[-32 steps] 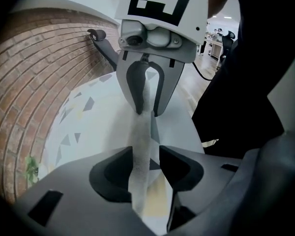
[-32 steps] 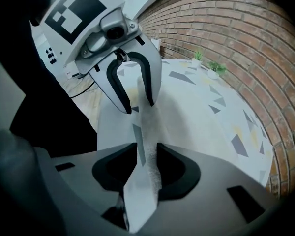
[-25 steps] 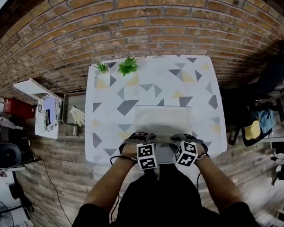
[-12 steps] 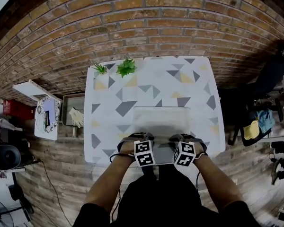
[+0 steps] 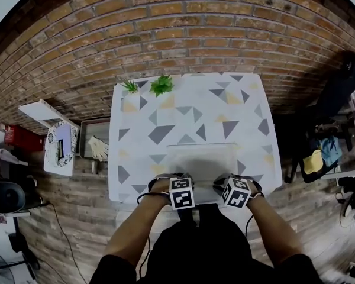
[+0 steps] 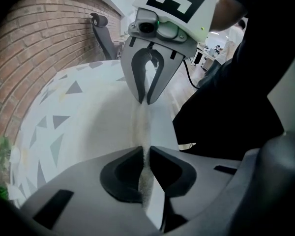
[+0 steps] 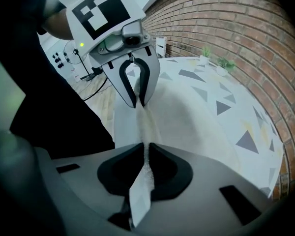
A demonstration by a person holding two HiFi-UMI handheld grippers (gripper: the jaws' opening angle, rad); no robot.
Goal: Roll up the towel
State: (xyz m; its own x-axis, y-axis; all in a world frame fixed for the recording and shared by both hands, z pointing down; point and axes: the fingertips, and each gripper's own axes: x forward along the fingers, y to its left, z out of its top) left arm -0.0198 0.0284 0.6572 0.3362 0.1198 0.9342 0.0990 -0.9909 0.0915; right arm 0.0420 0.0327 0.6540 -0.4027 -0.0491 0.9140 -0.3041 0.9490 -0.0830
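A pale grey towel (image 5: 202, 158) lies flat on the patterned table (image 5: 165, 129), its near edge at the table's front. My left gripper (image 6: 145, 168) is shut on that near edge towards the left; its jaws have just been closing, with the cloth pinched between the pads. My right gripper (image 7: 146, 163) is shut on the same edge further right, and its jaws have just been closing too. In the head view the left gripper (image 5: 177, 181) and the right gripper (image 5: 229, 182) stand side by side at the towel's near edge. A ridge of towel (image 6: 140, 119) runs taut between them.
Two small green plants (image 5: 161, 84) stand at the table's far left corner. A brick wall rises behind the table. A tray holding a glove (image 5: 94, 145) sits on the floor at the left. A dark chair (image 5: 343, 87) stands at the right.
Both grippers have closed on the towel's near edge. They have raised it a little and carried it slightly towards the far side.
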